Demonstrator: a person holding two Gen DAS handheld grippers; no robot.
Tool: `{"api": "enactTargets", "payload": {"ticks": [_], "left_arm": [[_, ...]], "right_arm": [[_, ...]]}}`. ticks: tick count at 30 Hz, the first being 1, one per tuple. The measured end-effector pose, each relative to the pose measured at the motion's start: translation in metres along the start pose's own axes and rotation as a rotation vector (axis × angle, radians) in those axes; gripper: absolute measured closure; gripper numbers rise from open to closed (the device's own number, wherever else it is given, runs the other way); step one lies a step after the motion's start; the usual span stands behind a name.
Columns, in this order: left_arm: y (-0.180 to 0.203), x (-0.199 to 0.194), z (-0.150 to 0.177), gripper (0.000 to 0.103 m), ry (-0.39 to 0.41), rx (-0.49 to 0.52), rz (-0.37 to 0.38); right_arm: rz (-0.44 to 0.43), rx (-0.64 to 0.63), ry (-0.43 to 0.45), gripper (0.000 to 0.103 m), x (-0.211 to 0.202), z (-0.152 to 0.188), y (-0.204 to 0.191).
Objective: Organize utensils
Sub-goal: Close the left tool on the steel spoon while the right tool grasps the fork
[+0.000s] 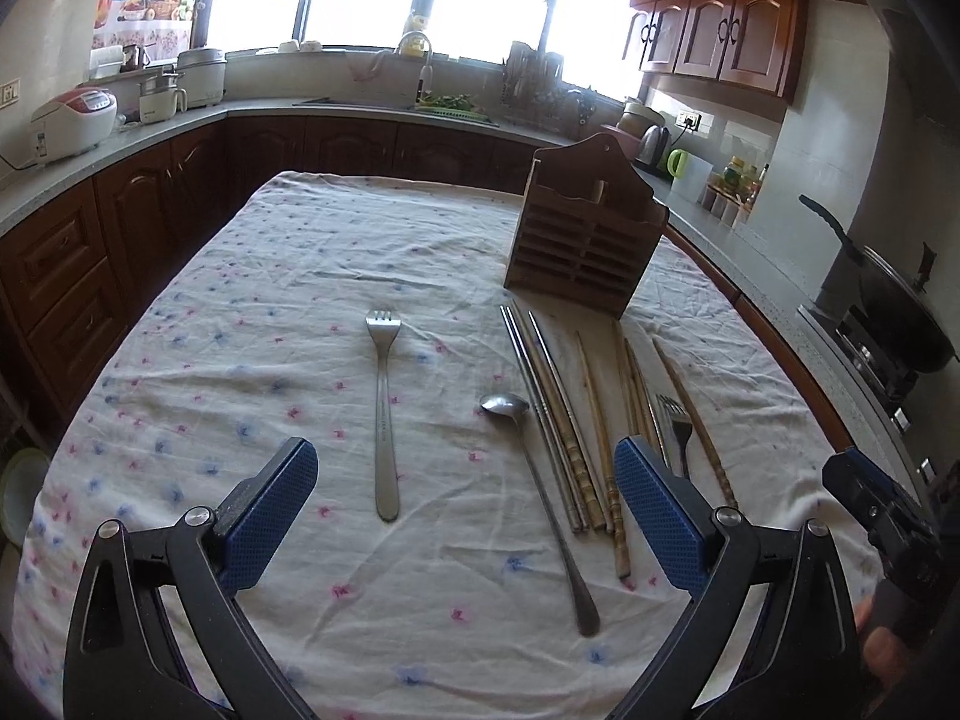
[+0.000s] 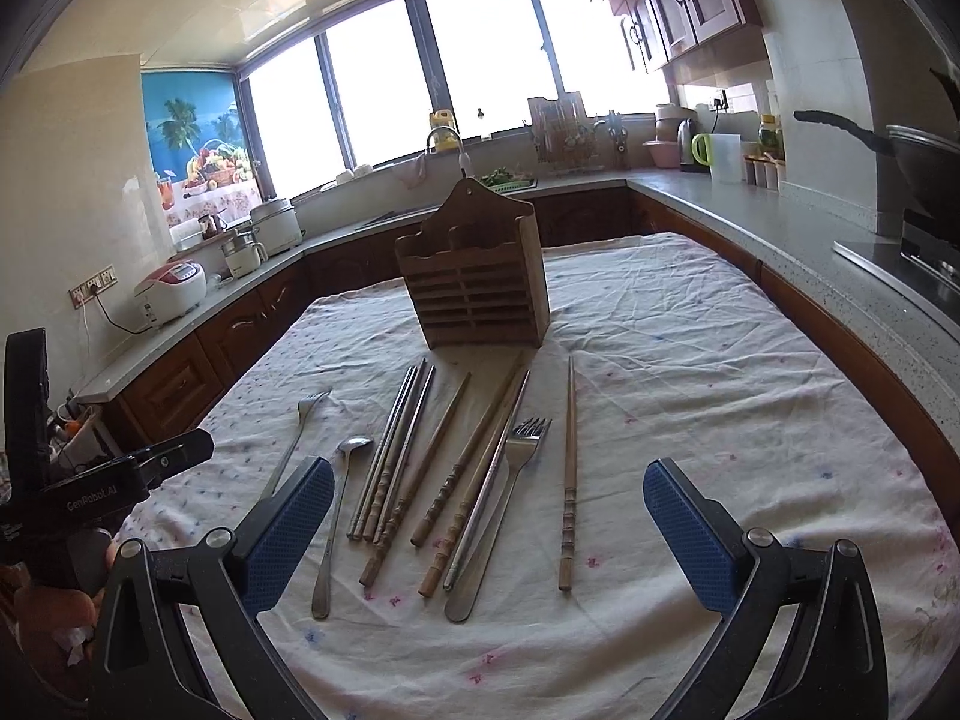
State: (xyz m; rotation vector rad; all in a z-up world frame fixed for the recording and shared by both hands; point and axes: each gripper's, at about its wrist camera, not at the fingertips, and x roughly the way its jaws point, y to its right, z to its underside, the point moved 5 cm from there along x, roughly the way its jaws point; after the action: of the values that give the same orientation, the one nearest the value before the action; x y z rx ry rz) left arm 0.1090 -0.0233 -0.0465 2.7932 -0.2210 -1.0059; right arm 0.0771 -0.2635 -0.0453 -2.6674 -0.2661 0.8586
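Both the left gripper (image 1: pixel 465 498) and the right gripper (image 2: pixel 489 516) have jaws wide, holding nothing, with blue dotted pads. On the wrinkled flowered cloth (image 2: pixel 690 360) of the worktop lie steel forks (image 1: pixel 384 408), a spoon (image 1: pixel 528 480) and ridged wooden chopsticks (image 2: pixel 567 480), before the slatted wooden holder (image 2: pixel 477 294). Only the right view shows the whole second fork (image 2: pixel 504 498).

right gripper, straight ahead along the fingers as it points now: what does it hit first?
Probably the tablecloth. The right gripper is open and hovers tilted down, with the fork and a lone wooden chopstick lying between its fingers. The wooden holder stands farther on, slightly left. Depth is unclear.
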Motion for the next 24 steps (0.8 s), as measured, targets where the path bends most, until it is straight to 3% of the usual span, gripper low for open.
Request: {"api": "enactTargets", "payload": {"ticks": [3, 8, 19, 24], "left_arm": [[0.005, 0.019, -0.003, 0.013, -0.062, 0.007, 0.020], [0.017, 0.050, -0.007, 0.030, -0.157, 0.025, 0.051], [0.024, 0.105, -0.003, 0.061, -0.313, 0.019, 0.084], [0.030, 0.123, 0.005, 0.083, -0.381, 0.017, 0.107]], "right_arm": [[-0.001, 0.026, -0.054, 0.004, 0.017, -0.003, 0.006], [-0.015, 0.065, -0.137, 0.027, 0.047, -0.006, 0.014], [-0.026, 0.103, -0.302, 0.046, 0.108, -0.006, 0.025], [-0.042, 0.099, -0.360, 0.053, 0.130, -0.001, 0.025]]}}
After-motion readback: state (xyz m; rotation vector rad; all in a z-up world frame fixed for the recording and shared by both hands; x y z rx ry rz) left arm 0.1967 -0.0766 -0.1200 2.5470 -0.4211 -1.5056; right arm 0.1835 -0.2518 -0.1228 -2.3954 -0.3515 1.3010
